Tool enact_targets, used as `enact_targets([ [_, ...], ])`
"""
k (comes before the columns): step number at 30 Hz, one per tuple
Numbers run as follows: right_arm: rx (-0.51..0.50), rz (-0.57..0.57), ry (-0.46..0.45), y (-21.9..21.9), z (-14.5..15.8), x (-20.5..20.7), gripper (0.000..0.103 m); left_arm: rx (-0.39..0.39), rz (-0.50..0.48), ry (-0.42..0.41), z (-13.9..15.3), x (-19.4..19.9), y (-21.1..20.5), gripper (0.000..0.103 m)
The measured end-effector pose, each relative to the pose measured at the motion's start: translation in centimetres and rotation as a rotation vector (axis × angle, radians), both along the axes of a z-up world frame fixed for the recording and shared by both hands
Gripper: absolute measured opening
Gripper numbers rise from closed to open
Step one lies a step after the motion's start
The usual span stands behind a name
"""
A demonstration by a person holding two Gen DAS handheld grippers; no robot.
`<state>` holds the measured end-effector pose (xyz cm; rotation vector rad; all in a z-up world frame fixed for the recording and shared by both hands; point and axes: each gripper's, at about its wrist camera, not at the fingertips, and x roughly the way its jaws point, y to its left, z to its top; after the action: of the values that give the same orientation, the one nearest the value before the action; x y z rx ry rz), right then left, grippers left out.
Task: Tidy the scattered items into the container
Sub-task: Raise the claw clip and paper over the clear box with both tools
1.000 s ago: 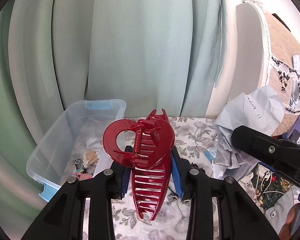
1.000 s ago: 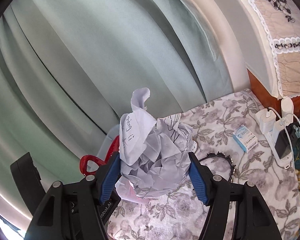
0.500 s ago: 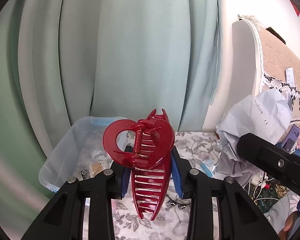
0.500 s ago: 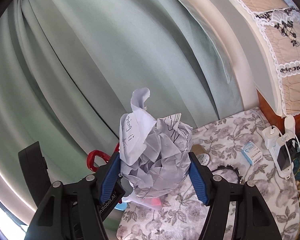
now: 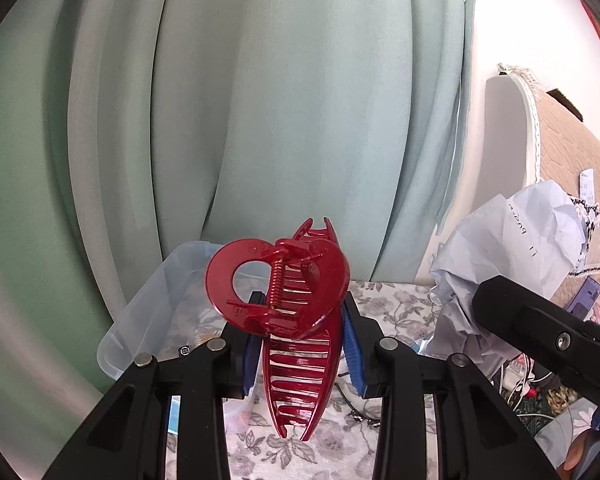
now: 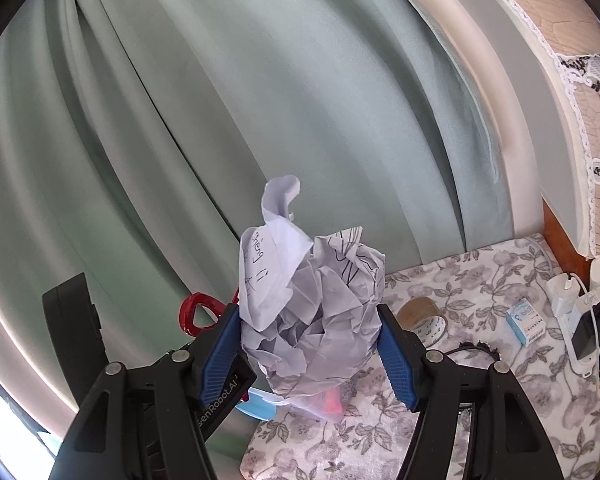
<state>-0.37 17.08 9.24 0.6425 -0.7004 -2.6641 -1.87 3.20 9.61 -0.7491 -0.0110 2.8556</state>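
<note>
Left wrist view: pale green curtains [image 5: 260,100] hang behind a counter [image 5: 396,304] under a floral cloth. The left hand-held gripper [image 5: 304,356] is clenched on a red hair clip [image 5: 296,320], held above the counter beside a clear plastic container [image 5: 148,320].

Right wrist view: against the curtains, the right hand-held gripper [image 6: 310,344] grasps a crumpled paper ball [image 6: 316,320] above the counter; a tape roll [image 6: 420,316] lies nearby.

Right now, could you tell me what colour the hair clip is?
Translucent dark red hair clip, clearest in the left wrist view.
</note>
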Motion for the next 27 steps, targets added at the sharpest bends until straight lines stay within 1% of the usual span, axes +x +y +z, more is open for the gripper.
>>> enact_targets([
  [8,0.027,0.02,-0.008,-2.1,-0.1,-0.9,0.069,0.042,0.031,-0.022,-0.9,-0.9,-2.5,0.038],
  [19,0.088,0.068,-0.052,-2.3,-0.5,-2.5,0.069,0.108,0.061,-0.045,-2.1,-2.2,-5.8,0.038],
  [27,0.14,0.087,-0.08,-4.3,-1.3,-3.9,0.069,0.139,0.068,-0.069,-3.1,-3.1,-7.4,0.038],
])
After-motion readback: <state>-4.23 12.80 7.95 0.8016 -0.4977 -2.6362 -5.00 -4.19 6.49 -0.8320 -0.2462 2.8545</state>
